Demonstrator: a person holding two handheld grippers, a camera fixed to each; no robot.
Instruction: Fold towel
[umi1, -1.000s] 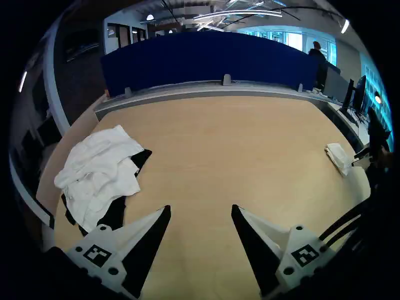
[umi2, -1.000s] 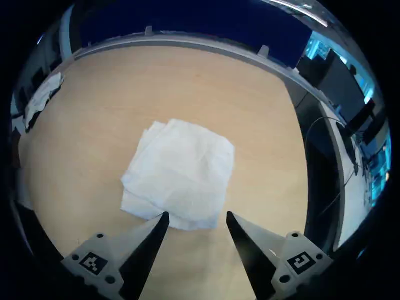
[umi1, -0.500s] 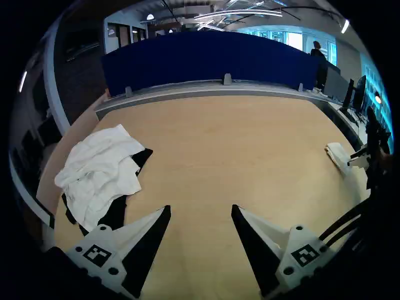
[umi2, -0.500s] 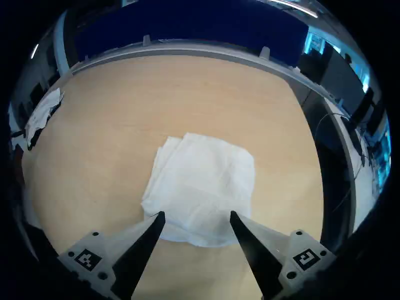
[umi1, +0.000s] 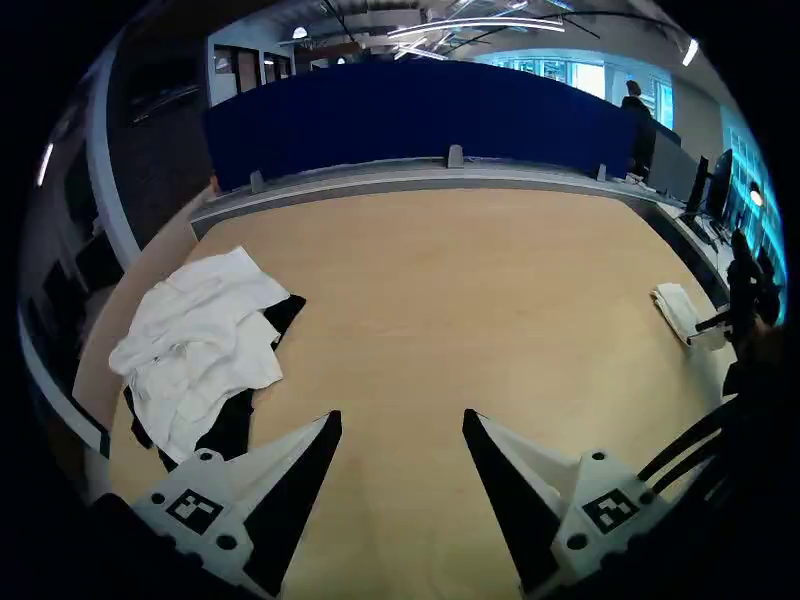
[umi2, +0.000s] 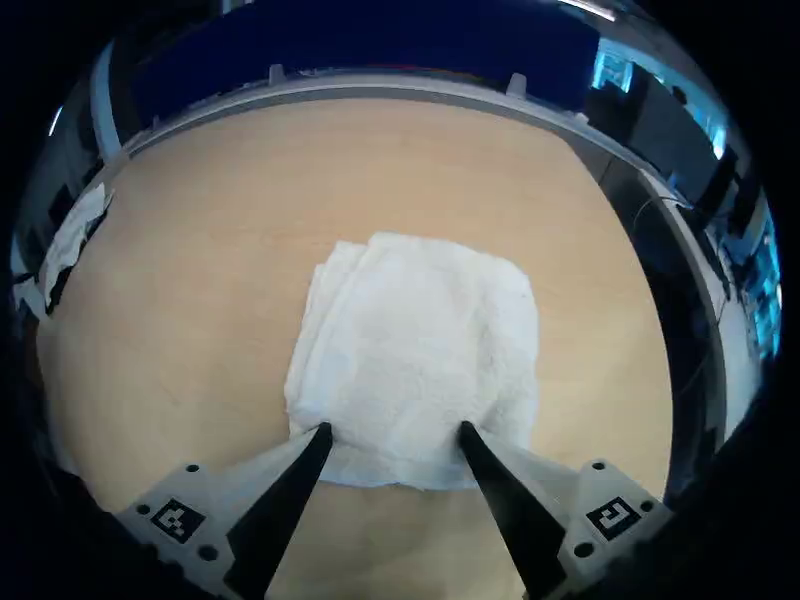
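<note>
Pale wooden table (umi1: 450, 280) runs far to a blue partition (umi1: 420, 115). In the left gripper view, the left gripper (umi1: 400, 420) hovers wide open and empty, with crumpled white cloths (umi1: 200, 340) at left and the folded towel (umi1: 676, 310) at far right. In the right gripper view, the right gripper (umi2: 393, 430) is spread wide, gripping nothing, its tips over the folded towel's near edge.

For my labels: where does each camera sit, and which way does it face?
Left gripper view: rides the left gripper, faces across the table toward the blue partition; own open fingers below.
Right gripper view: rides the right gripper, looks down at the folded towel; own fingers over its near edge.
Shared: folded towel, crumpled cloths.
</note>
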